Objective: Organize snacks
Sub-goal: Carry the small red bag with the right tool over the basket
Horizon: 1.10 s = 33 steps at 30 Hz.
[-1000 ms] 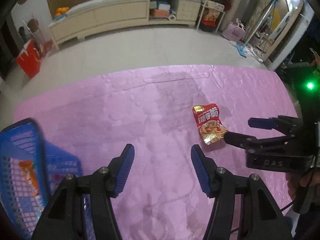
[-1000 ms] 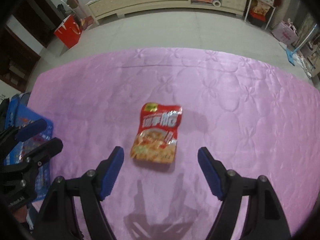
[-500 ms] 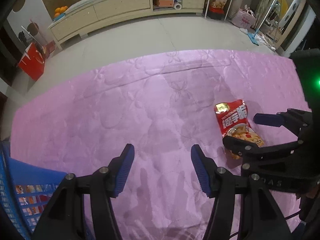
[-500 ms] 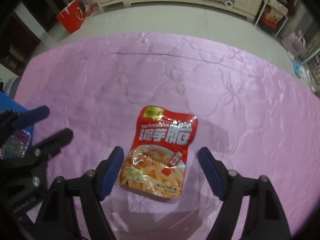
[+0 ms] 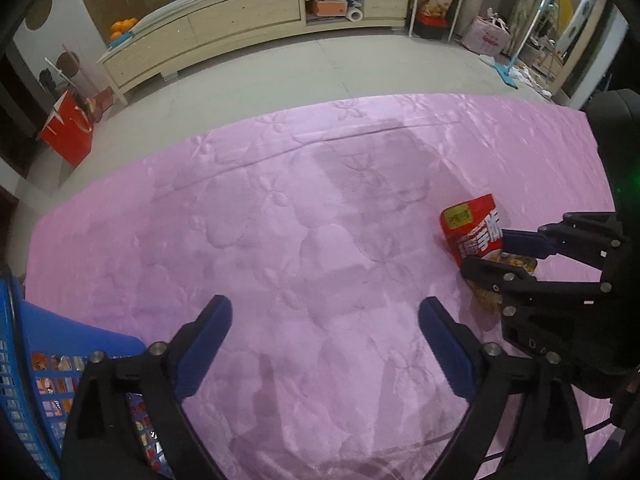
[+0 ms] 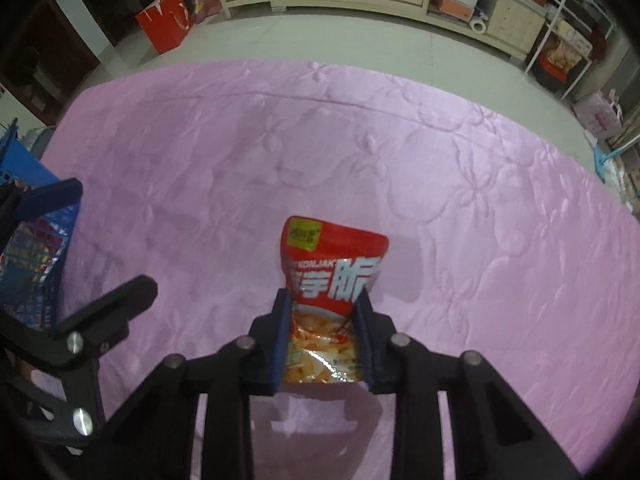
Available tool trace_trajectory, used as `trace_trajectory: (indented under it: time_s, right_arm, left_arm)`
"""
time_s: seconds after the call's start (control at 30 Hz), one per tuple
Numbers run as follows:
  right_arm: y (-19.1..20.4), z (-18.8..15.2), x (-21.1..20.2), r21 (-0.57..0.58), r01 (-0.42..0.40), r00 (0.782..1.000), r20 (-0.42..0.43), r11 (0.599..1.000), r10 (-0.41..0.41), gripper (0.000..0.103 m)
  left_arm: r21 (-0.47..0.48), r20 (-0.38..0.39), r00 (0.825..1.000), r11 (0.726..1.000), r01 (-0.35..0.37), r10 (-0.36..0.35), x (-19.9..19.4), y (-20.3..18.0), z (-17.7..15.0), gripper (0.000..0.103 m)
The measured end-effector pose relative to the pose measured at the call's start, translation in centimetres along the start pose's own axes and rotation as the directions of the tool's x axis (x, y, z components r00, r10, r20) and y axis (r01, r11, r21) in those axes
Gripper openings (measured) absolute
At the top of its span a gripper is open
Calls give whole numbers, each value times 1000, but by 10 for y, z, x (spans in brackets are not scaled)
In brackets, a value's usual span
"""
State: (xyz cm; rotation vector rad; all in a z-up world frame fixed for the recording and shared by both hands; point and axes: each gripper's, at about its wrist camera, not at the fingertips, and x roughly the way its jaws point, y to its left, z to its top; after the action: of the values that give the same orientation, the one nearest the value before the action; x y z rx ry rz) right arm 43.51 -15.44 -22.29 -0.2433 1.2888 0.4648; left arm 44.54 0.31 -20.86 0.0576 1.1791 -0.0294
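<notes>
A red snack packet (image 6: 334, 264) with white lettering lies on the pink quilted cloth (image 6: 440, 200). My right gripper (image 6: 324, 300) points down at it. Its jaws are closing, and both blue pads press the packet's lower half, which has buckled up between them. The left wrist view shows the same packet (image 5: 474, 228) held in the right gripper (image 5: 484, 254) at the far right. My left gripper (image 5: 325, 306) hovers over bare cloth, its jaws opening wide with nothing between them. At its lower left is a blue mesh basket (image 5: 24, 360) with snack packets inside.
The blue basket (image 6: 24, 172) sits at the cloth's left edge, beside the left gripper (image 6: 108, 236). Beyond the cloth is a grey floor with a red paper bag (image 5: 68, 136), a long pale cabinet (image 5: 240, 16) and a wire rack (image 6: 568, 52).
The right jaws have come together onto the packet, which has bent up between the pads. The left jaws have spread much wider. The left gripper has sunk a little.
</notes>
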Motion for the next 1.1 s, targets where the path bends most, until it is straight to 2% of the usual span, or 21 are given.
trace_trajectory:
  time_s: [0.07,0.27,0.57,0.67,0.87,1.1]
  right_arm:
    - [-2,-8,-7,20,-7,1000,7,1000,7,34]
    - [-2,-25,-54,31,-17,999,46,999,15,34]
    - [16,-39,-135,26,-26,992,126,999,23,34]
    - [33,-43,-154,14,-35,988,153,999,33,34]
    - [92,-46,-175,-54,-45,980,190,997,55,34]
    - [155,-36,-171,-107,-81,978,183,991,99,34]
  left_arm:
    - [14,20,1000,1000,-20,19,-4,-5,-2,103]
    - [2,31,999,1000,20,-20,-20,-10,-11,103]
    - [-6,89,993,997,77,-76,-76,-13,-26,103]
    - [-15,131,989,997,73,-70,-102,-9,-34,103]
    - [-31,206,977,997,68,-61,-151,15,-57,103]
    - [-74,256,966,996,41,-20,-189,68,-90,103]
